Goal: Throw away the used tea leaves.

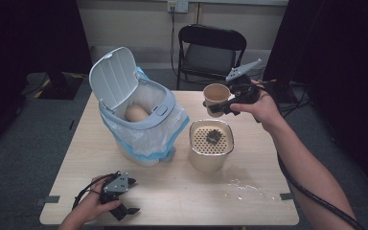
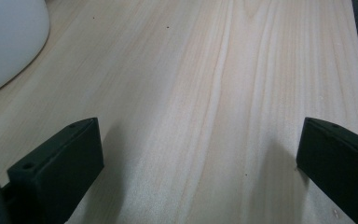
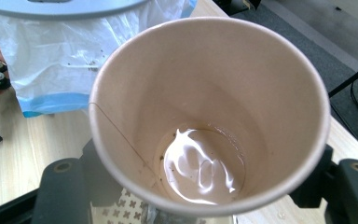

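While R gripper [image 1: 220, 106] is pinching paper cup [image 1: 216, 97] at 1 o'clock, hiding its base; L gripper [image 1: 127, 196] is sitting spread at 7 o'clock.

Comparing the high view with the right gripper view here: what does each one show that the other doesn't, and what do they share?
High view alone: the chair, the bin's raised lid, the brown thing lying in the bin, the strainer from above, the wet patch on the table.

Right gripper view alone: the cup's inside, with a little pale liquid at the bottom.

Both: the cup clamped in the right gripper, the bin's white bag, the left gripper low on the table.
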`<state>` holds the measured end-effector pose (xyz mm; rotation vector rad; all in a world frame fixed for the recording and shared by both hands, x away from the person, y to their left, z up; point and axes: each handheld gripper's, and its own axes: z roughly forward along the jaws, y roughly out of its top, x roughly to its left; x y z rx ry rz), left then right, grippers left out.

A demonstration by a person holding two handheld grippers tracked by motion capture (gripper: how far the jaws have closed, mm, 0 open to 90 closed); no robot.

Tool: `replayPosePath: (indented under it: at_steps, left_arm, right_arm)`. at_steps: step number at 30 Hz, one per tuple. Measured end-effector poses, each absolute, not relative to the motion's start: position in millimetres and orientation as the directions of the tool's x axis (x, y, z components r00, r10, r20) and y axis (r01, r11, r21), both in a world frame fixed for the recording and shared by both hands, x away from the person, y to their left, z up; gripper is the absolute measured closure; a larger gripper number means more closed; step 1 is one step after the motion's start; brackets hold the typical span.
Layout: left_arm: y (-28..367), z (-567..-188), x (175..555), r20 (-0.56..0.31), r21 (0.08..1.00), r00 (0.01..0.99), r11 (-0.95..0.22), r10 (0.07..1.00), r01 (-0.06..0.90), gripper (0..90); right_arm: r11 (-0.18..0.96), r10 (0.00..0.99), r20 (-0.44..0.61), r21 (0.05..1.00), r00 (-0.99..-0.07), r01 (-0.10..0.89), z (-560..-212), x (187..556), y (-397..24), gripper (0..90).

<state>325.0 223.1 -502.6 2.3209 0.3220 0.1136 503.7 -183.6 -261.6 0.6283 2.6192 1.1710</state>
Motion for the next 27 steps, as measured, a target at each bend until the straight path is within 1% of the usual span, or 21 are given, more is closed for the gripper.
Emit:
replayPosePath:
  at_steps: [15,27]
  left_arm:
    - [223,-503,325,-0.017,0.718,0.964,-0.668,0.266,0.197,0.0]
    - [223,-503,325,-0.016,0.718,0.964,-0.668,0.266,0.196,0.0]
  right_arm:
    - [0.603,0.436,-0.008,0.745,-0.9,0.286,-244,509,-175,28.6]
    - [0.6,0.432,0.002,0.746,-0.902,0.289,-238,511,-166,28.7]
